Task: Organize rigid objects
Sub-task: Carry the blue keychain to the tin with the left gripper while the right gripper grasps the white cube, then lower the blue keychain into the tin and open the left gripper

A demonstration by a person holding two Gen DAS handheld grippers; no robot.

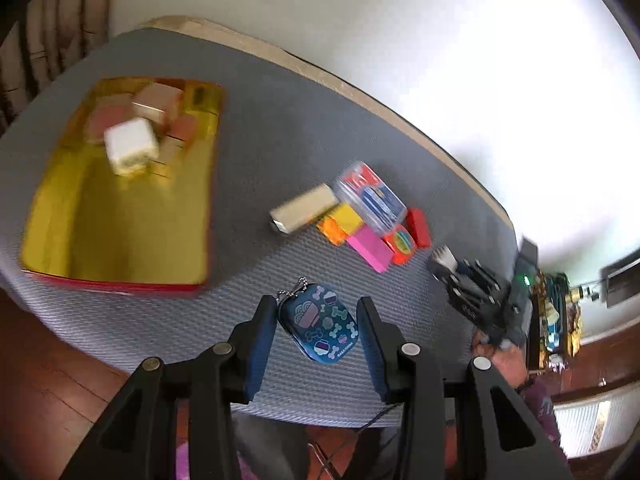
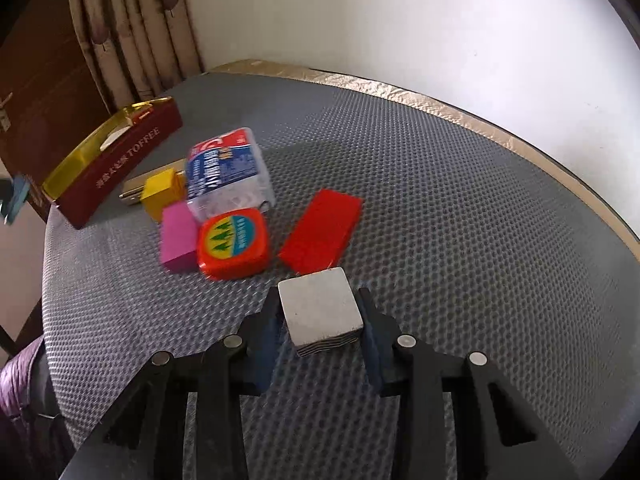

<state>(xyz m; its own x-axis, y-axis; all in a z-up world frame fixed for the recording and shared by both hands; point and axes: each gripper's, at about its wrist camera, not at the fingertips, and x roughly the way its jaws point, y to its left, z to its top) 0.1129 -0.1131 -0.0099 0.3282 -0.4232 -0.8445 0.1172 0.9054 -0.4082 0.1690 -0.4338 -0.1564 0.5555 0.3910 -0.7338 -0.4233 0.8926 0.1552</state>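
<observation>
Several small things lie bunched on the grey mat of the worktop [image 2: 460, 208]: a clear plastic box [image 2: 230, 172] with blue and red print, a yellow block [image 2: 160, 194] and a pink block [image 2: 178, 238] pressed against it, an orange round-cornered tin [image 2: 233, 242] touching the pink block, and a flat red block [image 2: 322, 230] just beside the tin. A beige bar [image 1: 304, 214] rests at the far end of the cluster, toward the gold-lined tray [image 1: 120, 248] with dark red walls, which stands well apart from the heap and already carries several blocks, a white cube [image 1: 130, 146] among them. The right tongs [image 2: 320, 320] are clenched on a grey square block with striped edges [image 2: 320, 312], its sides pressed by both blue pads, close in front of the red block and the tin. The left tongs [image 1: 318, 320] hang above the worktop near its front edge, clamped on a blue tag [image 1: 320, 324] with cartoon bones and a ball chain, both pads touching its edges. Only the left view looks down into the tray and shows the right tongs [image 1: 444, 264] from outside, with the hand [image 1: 506, 358] behind them. Only the right view shows gold lettering on the tray's side wall, and a curtain by a brown door.
</observation>
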